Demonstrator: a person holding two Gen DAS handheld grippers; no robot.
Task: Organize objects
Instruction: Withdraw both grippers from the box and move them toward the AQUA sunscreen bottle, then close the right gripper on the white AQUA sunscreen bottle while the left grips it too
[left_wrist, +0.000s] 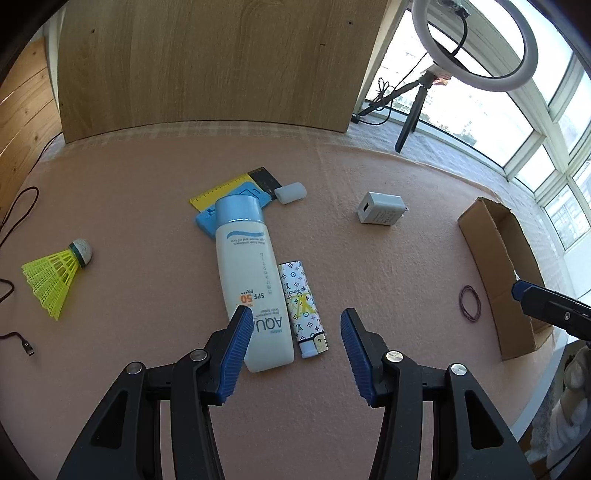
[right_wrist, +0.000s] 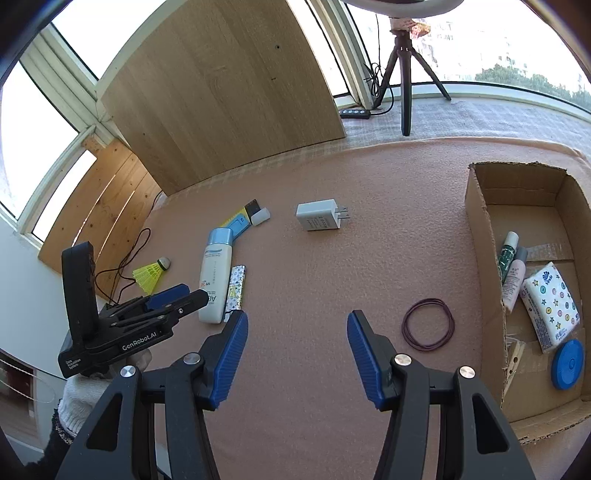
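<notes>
My left gripper (left_wrist: 296, 321) is open and empty, hovering just above the near ends of a white sunscreen bottle (left_wrist: 251, 280) and a patterned lighter (left_wrist: 303, 306) lying side by side on the pink mat. My right gripper (right_wrist: 297, 323) is open and empty above bare mat, left of a dark rubber band (right_wrist: 428, 323). A white charger (right_wrist: 319, 215) lies farther back. A cardboard box (right_wrist: 480, 206) at the right holds a tissue pack (right_wrist: 552, 304), small bottles (right_wrist: 511, 273) and a blue disc (right_wrist: 569, 363). The left gripper (right_wrist: 184, 293) also shows in the right wrist view.
A yellow shuttlecock (left_wrist: 55, 273) lies at the left. A yellow ruler (left_wrist: 218, 192), a blue case (left_wrist: 255, 190) and a white cap (left_wrist: 291, 192) sit behind the bottle. A wooden board (left_wrist: 207, 62) stands at the back, a ring light tripod (left_wrist: 413, 107) at the back right. Cables lie at the left edge.
</notes>
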